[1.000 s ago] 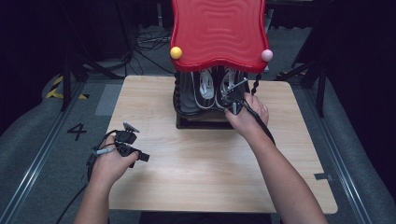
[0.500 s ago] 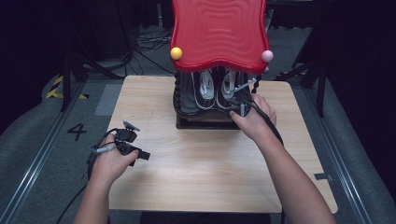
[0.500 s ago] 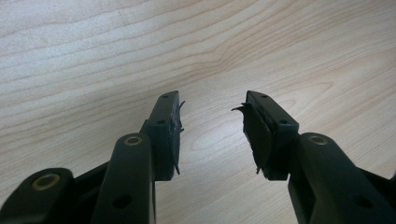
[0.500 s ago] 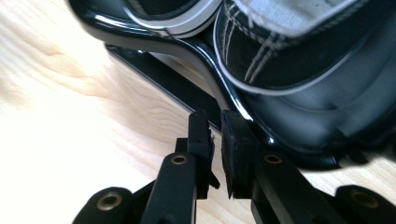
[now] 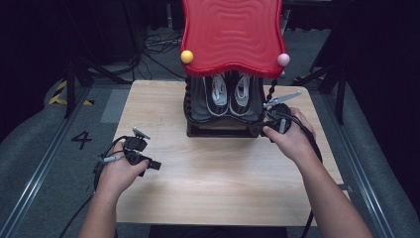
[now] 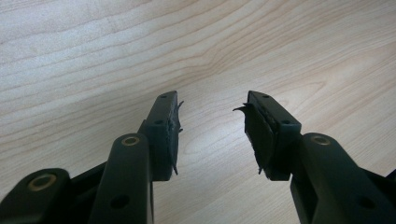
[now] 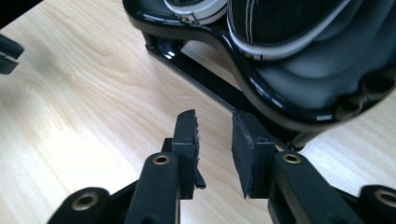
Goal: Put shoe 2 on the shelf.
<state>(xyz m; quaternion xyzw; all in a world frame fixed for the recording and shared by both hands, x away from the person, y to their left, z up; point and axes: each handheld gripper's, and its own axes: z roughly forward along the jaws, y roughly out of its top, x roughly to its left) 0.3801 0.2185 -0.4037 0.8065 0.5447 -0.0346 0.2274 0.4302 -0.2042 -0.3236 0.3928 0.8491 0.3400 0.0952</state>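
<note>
A black shoe rack (image 5: 218, 130) with a red wavy top (image 5: 232, 34) stands at the back of the wooden table (image 5: 223, 183). A pair of dark sneakers (image 5: 229, 96) with white laces lies on its lower shelf. My right gripper (image 5: 261, 130) is low at the rack's front right corner. In the right gripper view its jaws (image 7: 215, 122) stand a little apart with nothing between them, just short of the rack's glossy black base (image 7: 210, 79) and under the sneakers (image 7: 299, 23). My left gripper (image 5: 154, 165) hovers over the table's left side, open and empty (image 6: 212, 100).
A yellow ball (image 5: 186, 56) and a pink ball (image 5: 283, 59) sit at the red top's front corners. Bare wood lies in front of the rack between the hands. Grey floor with rails surrounds the table, and stands and cables fill the dark back.
My right hand has drawn back from the sneakers and down toward the rack's front right corner. The left gripper has barely moved.
</note>
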